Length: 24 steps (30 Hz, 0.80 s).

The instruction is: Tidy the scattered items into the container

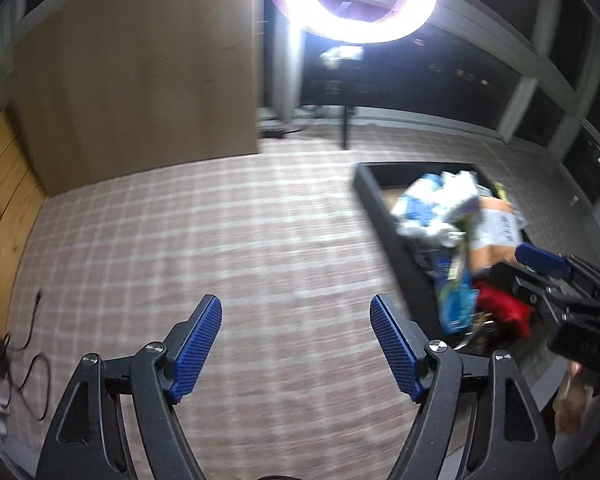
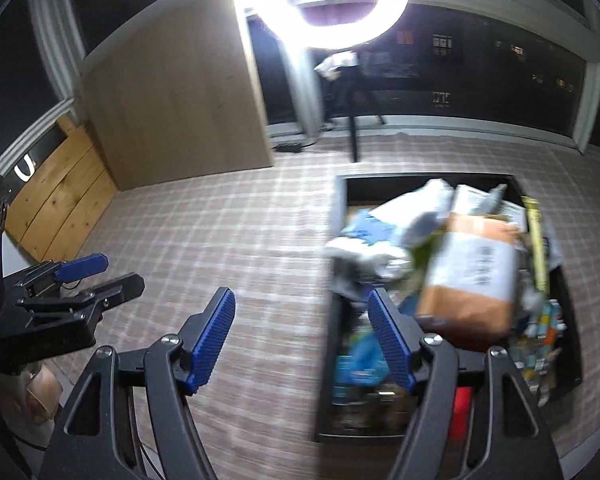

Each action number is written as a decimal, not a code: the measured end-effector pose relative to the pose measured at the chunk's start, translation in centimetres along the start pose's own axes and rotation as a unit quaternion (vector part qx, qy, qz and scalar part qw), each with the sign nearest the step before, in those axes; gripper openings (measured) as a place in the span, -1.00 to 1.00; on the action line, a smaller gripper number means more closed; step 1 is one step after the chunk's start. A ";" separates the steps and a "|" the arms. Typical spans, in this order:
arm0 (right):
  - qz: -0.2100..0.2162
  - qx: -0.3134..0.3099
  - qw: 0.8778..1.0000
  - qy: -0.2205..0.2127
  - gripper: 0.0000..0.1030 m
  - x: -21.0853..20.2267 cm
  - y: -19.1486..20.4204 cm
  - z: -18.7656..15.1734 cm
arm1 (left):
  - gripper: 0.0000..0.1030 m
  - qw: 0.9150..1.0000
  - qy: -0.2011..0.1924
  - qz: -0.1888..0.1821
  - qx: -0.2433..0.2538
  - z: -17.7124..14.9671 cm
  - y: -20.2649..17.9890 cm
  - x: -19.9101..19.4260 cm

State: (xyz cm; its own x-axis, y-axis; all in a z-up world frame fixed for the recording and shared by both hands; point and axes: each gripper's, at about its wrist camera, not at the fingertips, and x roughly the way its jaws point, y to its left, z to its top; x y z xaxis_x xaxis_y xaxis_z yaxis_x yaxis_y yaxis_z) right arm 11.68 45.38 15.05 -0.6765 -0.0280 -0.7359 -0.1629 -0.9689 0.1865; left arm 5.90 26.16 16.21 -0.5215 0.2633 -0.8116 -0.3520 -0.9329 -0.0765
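Both tongs, left (image 1: 296, 344) and right (image 2: 302, 336), gape wide, gripping nothing.

Both wrist cameras look forward and down over the plaid carpet (image 1: 228, 240) toward the ring light (image 1: 356, 0) and dark windows. The left view sits left of the black container (image 1: 384, 216), seeing its left wall. The right view hangs closer, apparently just above its near left corner (image 2: 328, 420). Both share the container, carpet and wooden panel (image 2: 172, 112).

Plaid carpet (image 1: 260, 240) underfoot; ring light (image 2: 332, 4) glaring up top; wood cabinet (image 1: 140, 80) at back; black cable (image 1: 32, 360) coiled far left.
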 end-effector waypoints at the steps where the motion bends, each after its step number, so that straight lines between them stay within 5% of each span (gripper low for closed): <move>1: 0.002 -0.004 1.000 0.002 0.32 0.5 1.3 -0.2 | 0.46 1.000 0.003 0.005 -0.007 -0.3 1.3 0.0; 12: 0.007 -0.032 0.999 0.009 0.33 5.0 11.5 -1.4 | 0.46 0.998 0.017 0.038 -0.053 -2.8 10.6 0.0; 24: -0.011 -0.023 0.999 0.025 0.33 10.4 15.6 -2.5 | 0.48 0.994 0.048 0.041 -0.085 -4.3 16.9 3.2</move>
State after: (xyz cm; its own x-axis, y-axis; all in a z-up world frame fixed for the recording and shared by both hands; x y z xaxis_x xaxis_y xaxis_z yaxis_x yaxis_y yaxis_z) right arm 3.94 29.32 8.68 -0.6354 -0.0176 -0.7720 -0.1429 -0.9798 0.1400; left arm 1.60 10.16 9.80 -0.4642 0.1680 -0.8696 -0.1712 -0.9804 -0.0979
